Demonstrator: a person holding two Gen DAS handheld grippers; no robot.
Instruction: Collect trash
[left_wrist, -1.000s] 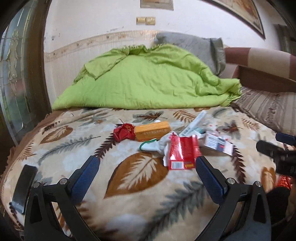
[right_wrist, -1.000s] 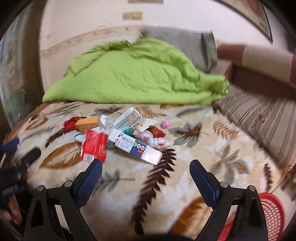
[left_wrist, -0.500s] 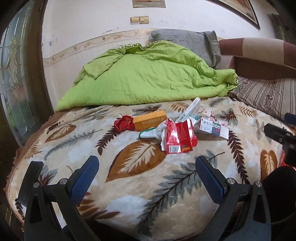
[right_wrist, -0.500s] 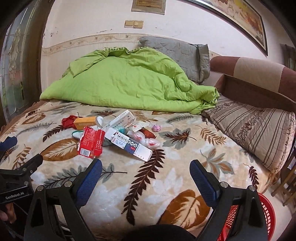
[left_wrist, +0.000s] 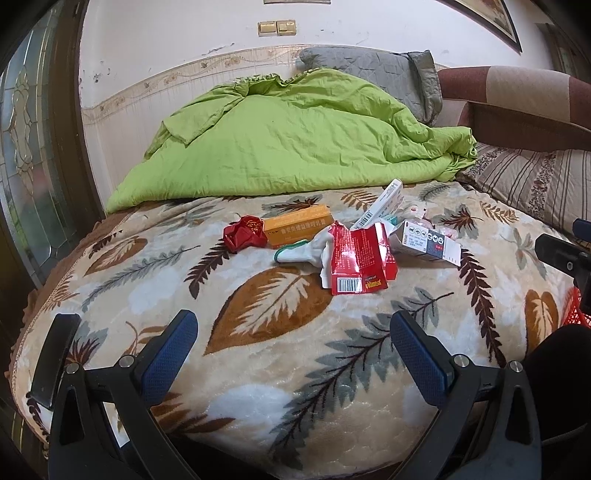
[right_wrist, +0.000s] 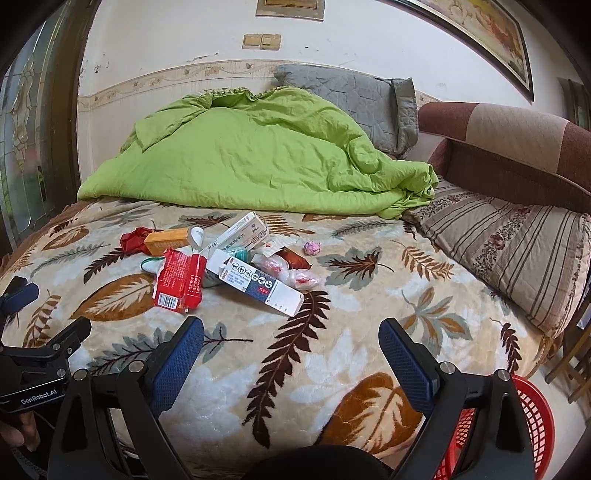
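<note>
A heap of trash lies mid-bed on the leaf-print blanket (left_wrist: 266, 354). It includes a torn red packet (left_wrist: 356, 262) (right_wrist: 181, 280), an orange box (left_wrist: 299, 226) (right_wrist: 166, 240), a crumpled red wrapper (left_wrist: 243, 233) (right_wrist: 133, 239), a long white and blue carton (right_wrist: 255, 282) (left_wrist: 430, 242), a second white carton (right_wrist: 242, 232) and several small wrappers (right_wrist: 295, 266). My left gripper (left_wrist: 293, 356) hovers open near the bed's front edge, short of the heap. My right gripper (right_wrist: 291, 365) is open too, empty, in front of the long carton.
A green quilt (left_wrist: 288, 147) and grey pillow (right_wrist: 354, 99) fill the back of the bed. A striped cushion (right_wrist: 517, 247) lies at the right. A red plastic basket (right_wrist: 535, 417) stands on the floor at the bed's right front corner. A dark phone-like slab (left_wrist: 55, 356) lies at the left edge.
Both grippers have pulled back and risen a little, so the bed and trash heap look farther away. Both stay open. Nothing on the bed has moved.
</note>
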